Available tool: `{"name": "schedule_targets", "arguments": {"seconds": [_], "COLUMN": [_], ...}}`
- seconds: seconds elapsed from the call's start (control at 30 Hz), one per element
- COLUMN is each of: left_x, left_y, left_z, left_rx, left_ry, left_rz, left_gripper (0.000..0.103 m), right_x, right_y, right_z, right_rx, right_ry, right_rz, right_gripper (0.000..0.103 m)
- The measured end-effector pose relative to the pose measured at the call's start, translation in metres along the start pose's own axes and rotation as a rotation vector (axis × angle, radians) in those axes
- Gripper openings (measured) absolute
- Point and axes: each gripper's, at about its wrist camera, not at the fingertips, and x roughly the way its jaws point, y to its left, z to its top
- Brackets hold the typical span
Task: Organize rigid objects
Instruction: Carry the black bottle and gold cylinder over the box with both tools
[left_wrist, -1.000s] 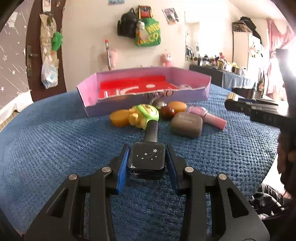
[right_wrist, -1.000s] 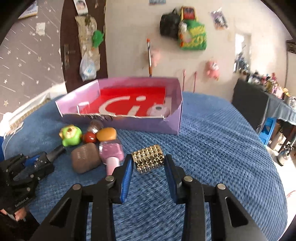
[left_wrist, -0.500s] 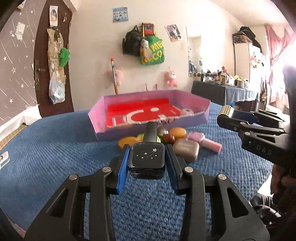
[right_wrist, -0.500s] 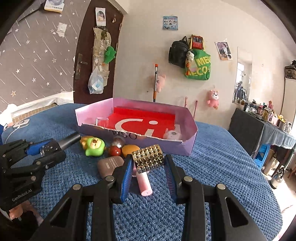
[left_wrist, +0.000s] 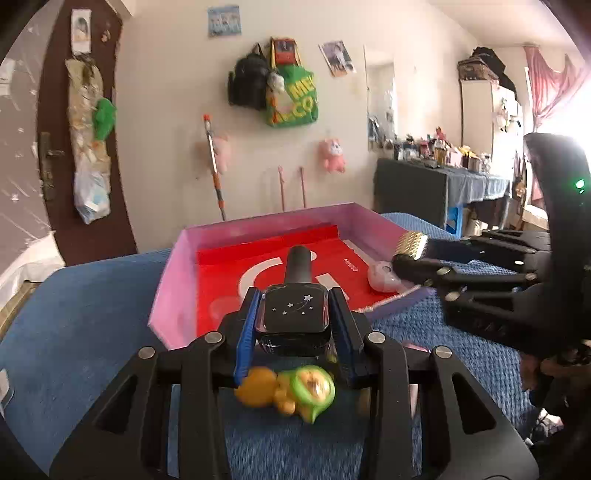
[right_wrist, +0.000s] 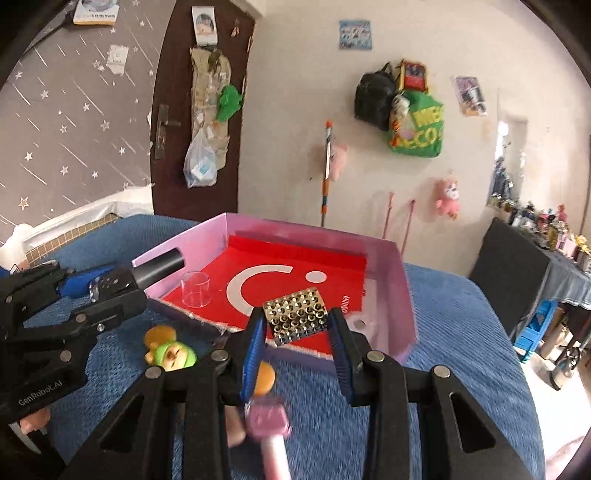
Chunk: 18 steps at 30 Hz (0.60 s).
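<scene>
Left wrist view: left tongs (left_wrist: 293, 321) clamp a black star-printed bottle (left_wrist: 293, 310); right tongs (right_wrist: 297, 325) clamp a gold studded block (right_wrist: 295, 309) — both poised over the pink cardboard box (right_wrist: 400, 291), apparently for dropping in.

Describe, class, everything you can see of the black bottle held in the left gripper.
The black bottle has a square, glossy body with small white stars and a shooting star printed on its top face, and a round matte black cap pointing away towards the pink box. It lies roughly level, clamped between the left gripper's blue-padded fingers, raised off the blue cover.
</scene>
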Motion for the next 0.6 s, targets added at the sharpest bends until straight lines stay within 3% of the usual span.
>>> {"name": "schedule_targets", "arguments": {"seconds": [0.17,0.33,0.6], "left_x": [0.051,0.087,0.128], "left_y": [0.004,0.004,0.005], "left_z": [0.014,0.022,0.018], "left_rx": [-0.007,0.033,0.016], "left_ry": [0.135,0.23,0.392], "left_rz": [-0.077,-0.1,-0.183], "left_gripper": [0.034,0.034,0.034], "right_x": [0.047,0.091,0.127], "right_y": [-0.013,-0.022,-0.034], "right_z": [0.013,0.015,0.014], "right_rx": [0.003,0.004,-0.003], "right_ry": [0.103,0.231,0.369], "right_rz": [0.086,0.169,0.258], "right_gripper": [0.037,0.037,0.037]}}
